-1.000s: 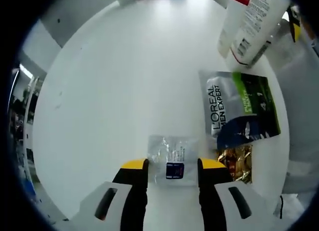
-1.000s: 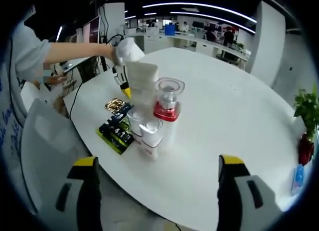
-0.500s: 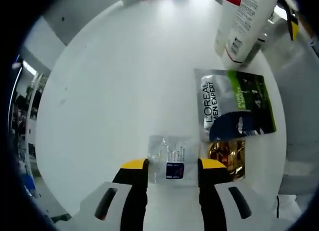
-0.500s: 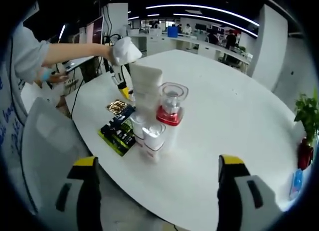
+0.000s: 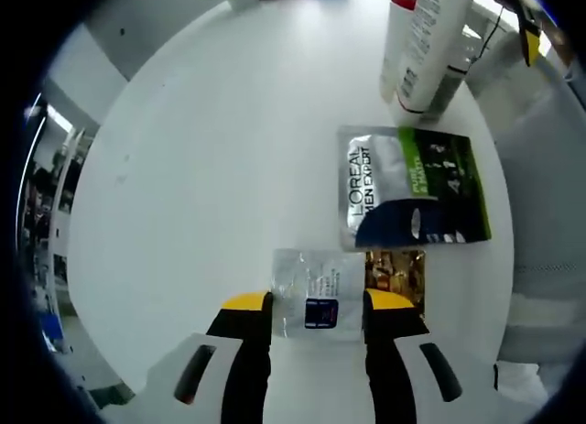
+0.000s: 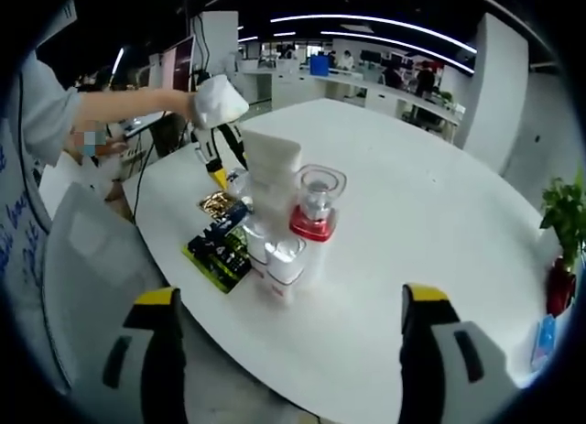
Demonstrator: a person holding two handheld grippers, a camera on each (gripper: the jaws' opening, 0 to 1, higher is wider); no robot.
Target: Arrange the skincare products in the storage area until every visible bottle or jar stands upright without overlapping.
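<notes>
In the left gripper view the left tool (image 5: 318,305) is clenched on a clear sample sachet (image 5: 316,293) with a dark blue label, its two yellow-tipped jaws pressed against the sachet's two sides. The sachet sits just above the white round tabletop (image 5: 211,168), near the edge closest to the person. Just beside it to the right lies a gold foil sachet (image 5: 396,276), partly tucked under a flat L'Oreal Men Expert packet (image 5: 412,188) in silver, green and dark blue. Further along the tabletop, near its far right edge, stand white bottles (image 5: 424,44), upright and close together, one with a red cap.

In the right gripper view the right tool (image 6: 293,351) is released, its jaws wide apart and holding nothing, hovering off the near edge of the tabletop (image 6: 430,222). Ahead of it a tight cluster of bottles and tubes (image 6: 284,218) stands upright, among them a clear-capped bottle with a red collar (image 6: 314,213) and a tall white tube. The green packet (image 6: 218,245) lies flat at the cluster's left. A gloved hand (image 6: 218,102) holds the other tool above the gold sachet. A potted plant (image 6: 566,227) stands at the far right edge.
</notes>
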